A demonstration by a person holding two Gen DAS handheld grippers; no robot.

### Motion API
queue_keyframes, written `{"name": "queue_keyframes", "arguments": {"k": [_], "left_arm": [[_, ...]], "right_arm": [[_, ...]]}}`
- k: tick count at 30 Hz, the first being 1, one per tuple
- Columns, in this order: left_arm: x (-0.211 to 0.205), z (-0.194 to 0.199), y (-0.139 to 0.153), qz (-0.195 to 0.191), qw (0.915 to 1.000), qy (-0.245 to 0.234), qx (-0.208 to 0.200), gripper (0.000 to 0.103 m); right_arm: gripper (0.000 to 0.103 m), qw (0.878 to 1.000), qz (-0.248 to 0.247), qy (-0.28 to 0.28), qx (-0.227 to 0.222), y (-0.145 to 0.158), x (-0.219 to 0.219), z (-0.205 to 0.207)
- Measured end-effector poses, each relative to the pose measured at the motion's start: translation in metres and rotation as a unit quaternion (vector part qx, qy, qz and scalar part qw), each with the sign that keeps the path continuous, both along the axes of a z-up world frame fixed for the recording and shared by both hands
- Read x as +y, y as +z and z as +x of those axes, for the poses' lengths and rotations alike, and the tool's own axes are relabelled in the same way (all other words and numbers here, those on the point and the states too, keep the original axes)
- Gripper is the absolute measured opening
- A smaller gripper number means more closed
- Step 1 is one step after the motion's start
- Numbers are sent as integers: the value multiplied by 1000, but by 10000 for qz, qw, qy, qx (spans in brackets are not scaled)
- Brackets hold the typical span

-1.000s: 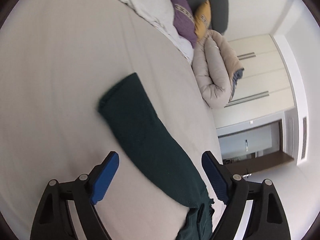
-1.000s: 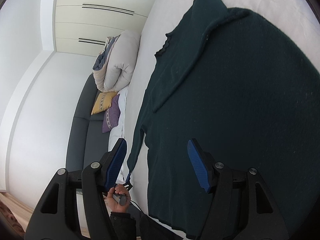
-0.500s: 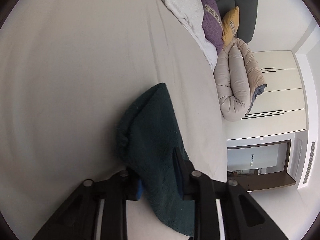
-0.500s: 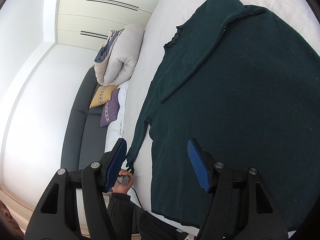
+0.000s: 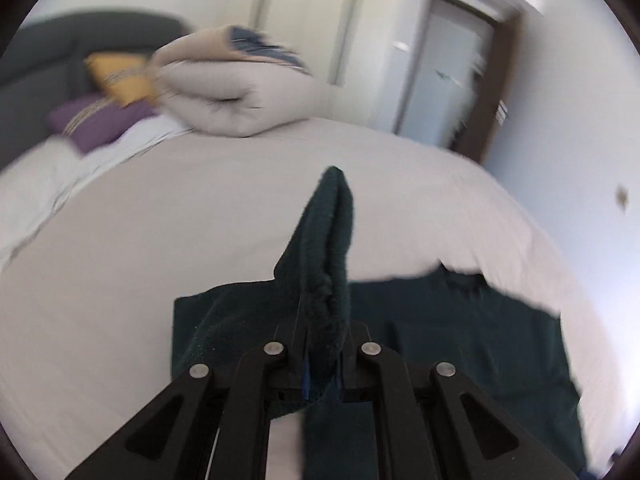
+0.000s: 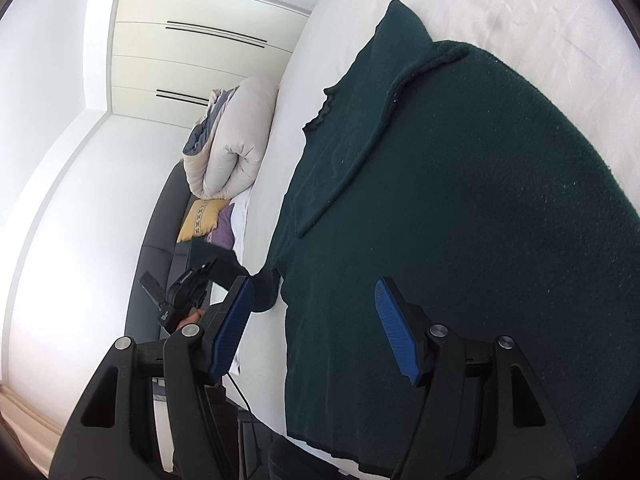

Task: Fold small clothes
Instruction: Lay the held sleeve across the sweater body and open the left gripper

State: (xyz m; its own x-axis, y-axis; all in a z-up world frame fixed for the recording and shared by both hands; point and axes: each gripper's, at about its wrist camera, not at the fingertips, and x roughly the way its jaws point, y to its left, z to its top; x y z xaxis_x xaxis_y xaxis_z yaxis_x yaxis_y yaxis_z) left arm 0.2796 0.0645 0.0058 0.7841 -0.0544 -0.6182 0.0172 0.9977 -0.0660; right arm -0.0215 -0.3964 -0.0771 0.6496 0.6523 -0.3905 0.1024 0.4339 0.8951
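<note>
Bed (image 5: 160, 240) carries 1 dark green sweater (image 6: 460, 220) by its near edge. Left gripper (image 5: 322, 364) has just clamped the sleeve (image 5: 328, 240), now raised off the sheet where 1 s ago it lay flat: sleeve fold starting. Right gripper (image 6: 316, 324) gapes empty above the hem.

Two wrist fisheyes over one bed

The left wrist view looked low and close along its gripper (image 5: 322, 364), across the bed (image 5: 160, 220) toward the wardrobe; the right looked down from just above the dark green sweater (image 6: 460, 220). Both shared sweater, bed and rolled duvet (image 6: 232, 144).
</note>
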Motion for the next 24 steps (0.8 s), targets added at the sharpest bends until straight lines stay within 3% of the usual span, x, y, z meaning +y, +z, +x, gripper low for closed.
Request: {"name": "queue_keyframes", "arguments": {"k": [2, 4, 8, 9, 10, 11, 12, 13, 15, 18, 21, 24], "left_arm": [[-75, -3, -33, 964, 9941, -491, 50, 9], [-118, -8, -73, 1511, 9850, -812, 171, 9], [-138, -15, -125, 1711, 9773, -1099, 594, 16], [-137, -21, -124, 1645, 9782, -1140, 547, 27], [-134, -24, -120, 1451, 9799, -1255, 538, 53], [-129, -27, -113, 1210, 9820, -1361, 490, 69], [-123, -33, -106, 1055, 9845, -1356, 363, 93], [-117, -41, -99, 1014, 9869, -1242, 189, 103], [-104, -61, -87, 866, 9902, -1092, -108, 103], [-72, -84, -80, 122, 9959, -823, -364, 103], [-44, -96, -96, -589, 9966, -542, -213, 102], [-18, -93, -115, -1324, 9907, -295, 95, 90]], "right_arm": [[63, 10000, 12, -76, -2, 0, -10, 8], [63, 9999, -117, -40, 53, 0, -16, 21], [63, 9988, -416, 251, 107, 2, -12, 56], [63, 9983, -452, 355, 121, 2, -6, 67], [63, 9977, -468, 472, 122, 2, 1, 78], [63, 9972, -488, 558, 131, 0, 8, 89], [63, 9963, -519, 667, 145, -1, 18, 100], [63, 9953, -537, 787, 175, -4, 28, 111], [63, 9935, -505, 986, 257, -10, 51, 133], [63, 9889, -562, 1245, 591, -23, 83, 162], [63, 9818, -779, 1490, 885, -36, 113, 183], [63, 9749, -1053, 1551, 1199, -50, 137, 200]]}}
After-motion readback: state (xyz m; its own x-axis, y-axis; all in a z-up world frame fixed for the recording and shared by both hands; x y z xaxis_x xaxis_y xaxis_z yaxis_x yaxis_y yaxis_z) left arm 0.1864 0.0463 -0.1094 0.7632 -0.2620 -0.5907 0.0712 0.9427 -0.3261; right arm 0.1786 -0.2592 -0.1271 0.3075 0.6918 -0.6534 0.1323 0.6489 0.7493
